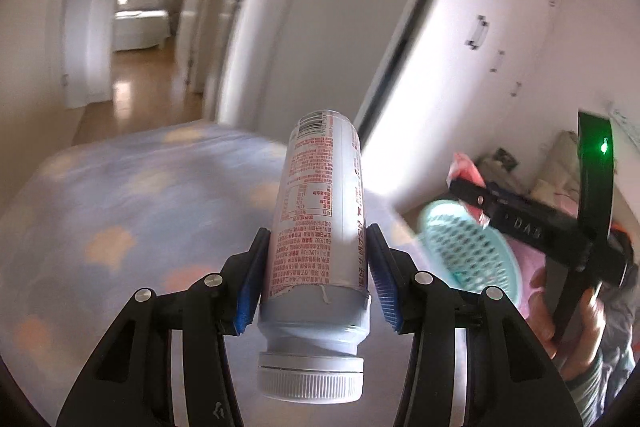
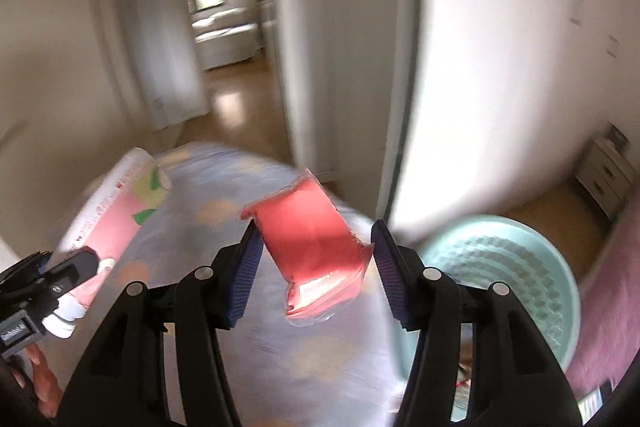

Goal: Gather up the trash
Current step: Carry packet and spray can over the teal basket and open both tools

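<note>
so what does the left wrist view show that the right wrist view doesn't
Only the left wrist view shows the printed text and barcode side of the bottle, clamped in the left gripper, and the green light on the right gripper's body.

Only the right wrist view shows the bottle's pink and green side, the red packet gripped by the right gripper, and a drawer unit.

Both show the bottle, the teal basket, the patterned bedspread and the hallway to a far room.
</note>
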{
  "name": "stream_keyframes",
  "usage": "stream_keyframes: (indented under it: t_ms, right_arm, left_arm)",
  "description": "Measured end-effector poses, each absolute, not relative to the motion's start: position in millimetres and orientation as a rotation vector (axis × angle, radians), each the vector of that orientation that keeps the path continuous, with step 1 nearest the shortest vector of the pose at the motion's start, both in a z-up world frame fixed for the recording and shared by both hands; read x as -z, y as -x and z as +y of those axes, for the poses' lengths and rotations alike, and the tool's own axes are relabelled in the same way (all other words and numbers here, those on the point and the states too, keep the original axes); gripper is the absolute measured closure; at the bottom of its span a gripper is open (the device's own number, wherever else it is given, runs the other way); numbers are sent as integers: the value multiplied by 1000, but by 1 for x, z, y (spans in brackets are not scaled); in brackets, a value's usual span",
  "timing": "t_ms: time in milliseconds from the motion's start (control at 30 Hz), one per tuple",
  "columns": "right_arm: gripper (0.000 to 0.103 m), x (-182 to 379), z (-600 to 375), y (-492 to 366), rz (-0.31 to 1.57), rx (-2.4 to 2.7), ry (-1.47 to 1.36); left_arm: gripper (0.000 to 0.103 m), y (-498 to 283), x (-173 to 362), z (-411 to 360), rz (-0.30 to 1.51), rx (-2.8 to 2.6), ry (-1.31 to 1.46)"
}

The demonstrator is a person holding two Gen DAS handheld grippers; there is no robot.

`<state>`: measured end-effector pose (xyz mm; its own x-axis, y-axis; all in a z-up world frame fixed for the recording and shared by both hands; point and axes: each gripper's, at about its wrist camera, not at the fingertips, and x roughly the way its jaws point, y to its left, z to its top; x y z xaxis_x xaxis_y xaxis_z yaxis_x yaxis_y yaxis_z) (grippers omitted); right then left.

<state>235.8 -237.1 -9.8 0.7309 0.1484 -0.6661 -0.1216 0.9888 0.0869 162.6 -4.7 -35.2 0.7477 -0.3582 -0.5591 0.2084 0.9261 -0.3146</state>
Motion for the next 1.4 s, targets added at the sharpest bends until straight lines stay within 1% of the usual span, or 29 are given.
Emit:
stream_keyframes:
  t_ms: [167,333,567,667,700,800,900,967,1000,1100,1167,1267,1400]
  right_arm:
    - [51,12,-309,-221,755,-21,-163]
    - [51,23,-380,-207,771,88,-295]
    - [51,54,-443,-195,831,197,-386]
    - [51,65,-451,-196,855,222,-405]
    - [51,69,-460,-195,862,230,-413]
    - [51,78,-465,-193,876,246,-425]
    - [50,86,-471,-195,879,243,-448]
    - [48,88,-475,-198,883,246,-460]
    - [48,89,-474,-198,883,250,-457]
    - [46,92,-480,-203,882,241,-457]
    - [44,93,-480,-204,881,241,-457]
    - [41,93,-478,-206,882,236,-463]
    - [40,89,-472,-201,870,229,-459]
  left_arm:
    - [56,-174,29,-68,655,427,199]
    - [56,-195,37,-135,697,544,188]
    - [56,-226,66,-205,796,627,144]
    - [56,-243,83,-234,861,666,131]
    - [56,-251,92,-246,909,700,130]
    - [56,-263,113,-262,986,751,169]
    - [57,-273,128,-277,1021,741,163]
    - [53,-277,132,-282,1023,722,156]
    - [48,-280,133,-285,1021,723,162]
    - [46,-280,130,-284,1010,758,184]
    - [41,-279,130,-282,1001,753,184]
    - [41,-277,127,-271,989,744,191]
    - [41,-270,122,-255,966,722,188]
